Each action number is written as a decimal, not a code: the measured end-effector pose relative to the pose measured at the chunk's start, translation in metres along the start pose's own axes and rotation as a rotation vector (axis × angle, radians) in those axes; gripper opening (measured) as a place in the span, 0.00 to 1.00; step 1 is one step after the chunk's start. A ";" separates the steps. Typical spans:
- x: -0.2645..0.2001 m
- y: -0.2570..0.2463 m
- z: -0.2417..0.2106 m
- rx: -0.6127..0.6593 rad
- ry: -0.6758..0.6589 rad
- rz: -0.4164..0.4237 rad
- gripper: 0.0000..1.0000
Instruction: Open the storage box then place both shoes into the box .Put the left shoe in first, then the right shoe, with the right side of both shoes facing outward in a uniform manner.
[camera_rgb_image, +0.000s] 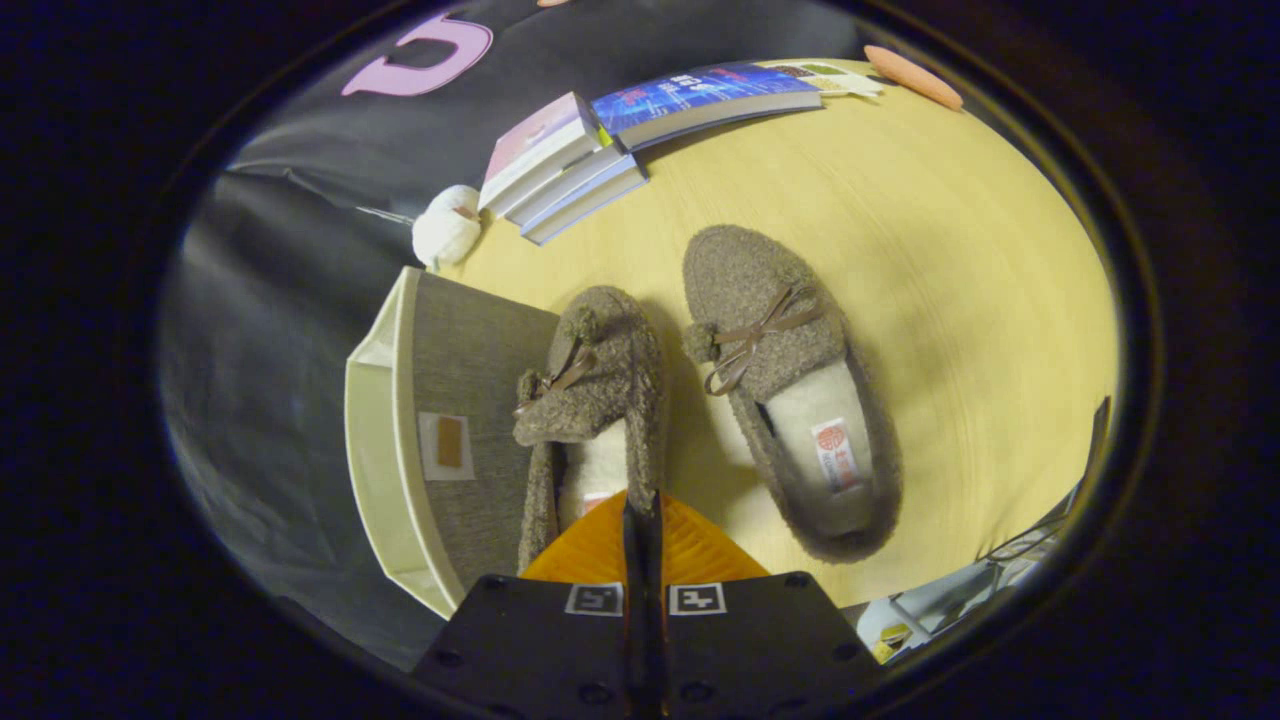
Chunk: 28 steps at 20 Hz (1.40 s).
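Far left: black cloth wall (300, 200) behind the table edge. Next to it, a storage box (455, 440) of grey fabric with a cream inner lining, a small pale patch on its grey face, standing at the near-left corner of the wooden table (950, 300). Just beyond the box's far corner, a white stuffed toy (447, 228), touching the cloth. Right of the toy, a stack of books (560, 170) lying flat, and past that a larger blue-covered book (710, 98) at the table's far edge, with some printed cards (835, 78) and a pink oblong object (912, 76) further right.

Against the box's right side, the left shoe (595, 400): a fuzzy brown slipper with a bow, tilted and lifted at its heel, toe pointing away. Gripper (642, 515) closed down to a thin slit, fingers pinching the slipper's heel rim, one finger inside the opening and one outside. Just right of that, apart by a narrow strip of table, the right shoe (790, 390): matching slipper lying flat on its sole, toe far, cream lining and a printed label visible inside. Near right, past the table edge, blurred equipment too unclear to identify.
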<state>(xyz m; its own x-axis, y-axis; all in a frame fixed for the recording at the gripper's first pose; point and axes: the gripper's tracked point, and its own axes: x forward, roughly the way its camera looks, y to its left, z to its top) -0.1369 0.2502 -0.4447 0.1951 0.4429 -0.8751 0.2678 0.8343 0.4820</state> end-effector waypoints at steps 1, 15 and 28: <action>-0.005 0.003 0.002 0.012 -0.006 0.013 0.03; -0.100 0.084 0.034 -0.033 -0.144 0.162 0.03; -0.046 0.177 -0.025 -0.158 -0.007 0.196 0.03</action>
<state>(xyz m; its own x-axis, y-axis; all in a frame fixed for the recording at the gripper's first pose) -0.1224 0.3863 -0.3202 0.2353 0.5998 -0.7648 0.0738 0.7736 0.6294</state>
